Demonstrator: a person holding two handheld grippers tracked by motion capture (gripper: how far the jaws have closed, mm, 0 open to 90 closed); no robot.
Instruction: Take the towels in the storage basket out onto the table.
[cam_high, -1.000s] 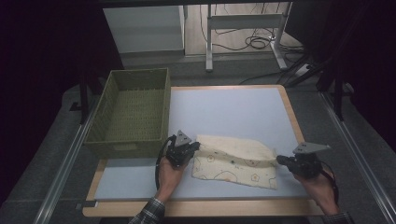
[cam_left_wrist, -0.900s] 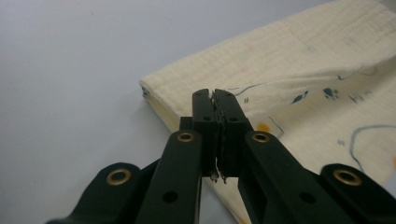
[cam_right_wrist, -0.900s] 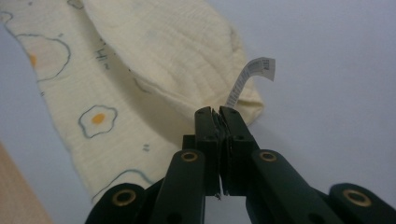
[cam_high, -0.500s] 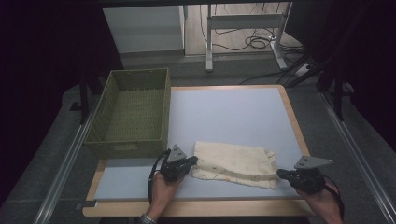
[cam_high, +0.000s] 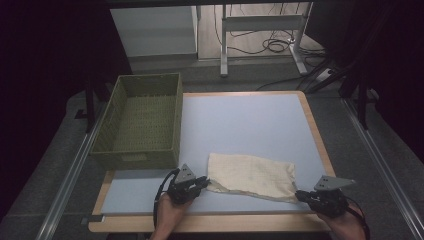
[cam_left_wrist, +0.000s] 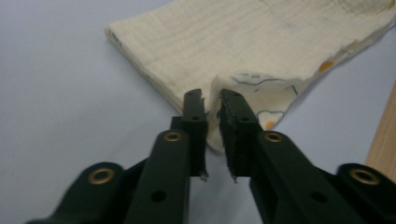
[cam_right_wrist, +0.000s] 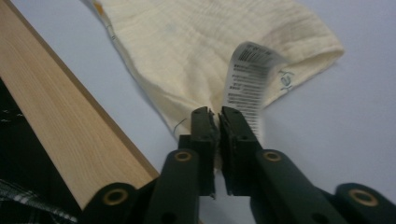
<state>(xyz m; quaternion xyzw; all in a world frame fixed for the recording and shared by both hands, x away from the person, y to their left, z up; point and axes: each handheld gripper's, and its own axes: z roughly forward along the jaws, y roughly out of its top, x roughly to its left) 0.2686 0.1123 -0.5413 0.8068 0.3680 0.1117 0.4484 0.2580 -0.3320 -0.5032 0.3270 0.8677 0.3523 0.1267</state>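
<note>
A cream cloth (cam_high: 250, 175) lies folded flat on the pale blue table top (cam_high: 240, 115), near its front edge. At the cloth's left corner is my left gripper (cam_high: 205, 182). In the left gripper view its jaws (cam_left_wrist: 212, 100) have just been opening: a gap shows, and the printed corner of the cloth (cam_left_wrist: 261, 93) stands loose between them. My right gripper (cam_high: 298, 194) is at the cloth's right front corner. Its jaws (cam_right_wrist: 218, 116) have just begun opening but still pinch the cloth edge (cam_right_wrist: 187, 51) beside a white care label (cam_right_wrist: 247, 79).
A green woven basket (cam_high: 142, 120) stands at the table's left side, behind my left hand. The wooden table rim (cam_right_wrist: 70, 130) runs close beside the right gripper. Desk legs and cables lie on the floor beyond the table.
Both hands have drawn back toward the table's front edge and brought the cloth with them. It now lies flatter and nearer the front.
</note>
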